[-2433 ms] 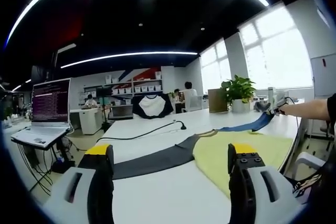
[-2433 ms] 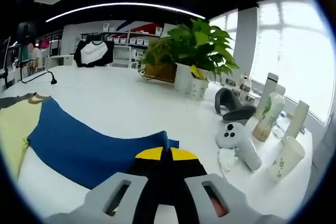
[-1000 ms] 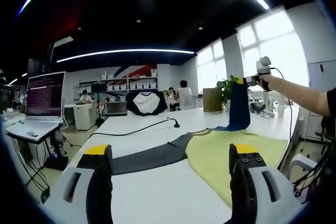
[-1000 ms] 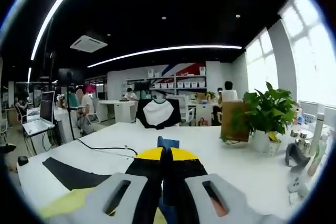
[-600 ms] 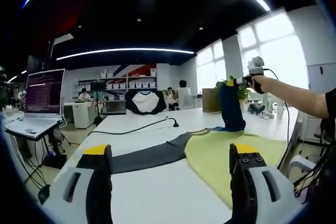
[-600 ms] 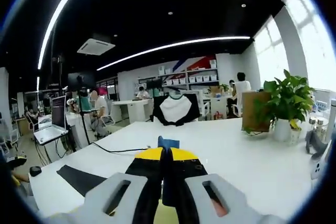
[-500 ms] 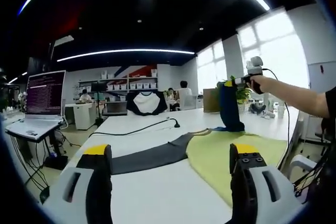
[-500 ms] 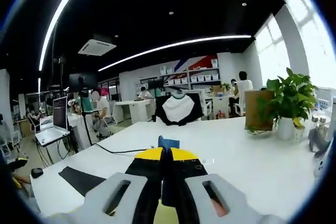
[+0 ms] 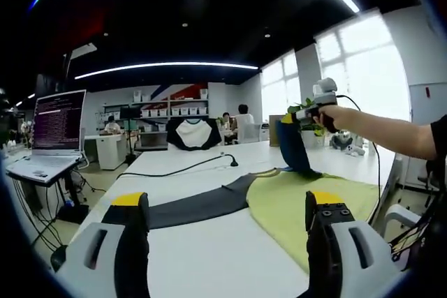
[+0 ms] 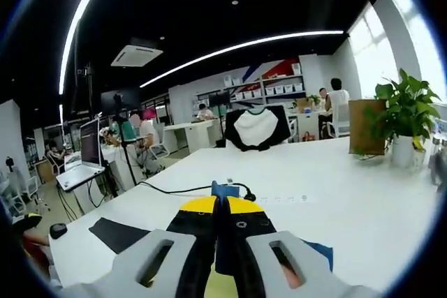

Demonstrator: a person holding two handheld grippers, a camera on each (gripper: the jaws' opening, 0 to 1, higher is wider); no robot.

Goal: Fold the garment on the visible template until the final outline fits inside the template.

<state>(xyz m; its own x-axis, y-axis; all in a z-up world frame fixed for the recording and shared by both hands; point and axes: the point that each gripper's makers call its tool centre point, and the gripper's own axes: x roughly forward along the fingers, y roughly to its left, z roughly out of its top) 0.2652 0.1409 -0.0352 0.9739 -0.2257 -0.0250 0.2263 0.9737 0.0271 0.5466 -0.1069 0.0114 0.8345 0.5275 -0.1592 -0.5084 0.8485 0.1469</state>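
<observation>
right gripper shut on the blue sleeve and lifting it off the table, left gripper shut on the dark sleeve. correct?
Not quite. The left gripper is open and holds nothing, as the left gripper view shows: its jaws stand apart, with the dark sleeve lying flat on the table beyond them. The rest holds: the right gripper is shut on the blue sleeve, lifted above the table.

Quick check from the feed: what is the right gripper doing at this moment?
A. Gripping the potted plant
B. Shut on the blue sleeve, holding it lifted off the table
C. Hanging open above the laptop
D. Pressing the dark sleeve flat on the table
B: in the left gripper view the right gripper holds the blue sleeve raised above the yellow garment body; in the right gripper view blue cloth sticks out between its closed fingers.
</observation>
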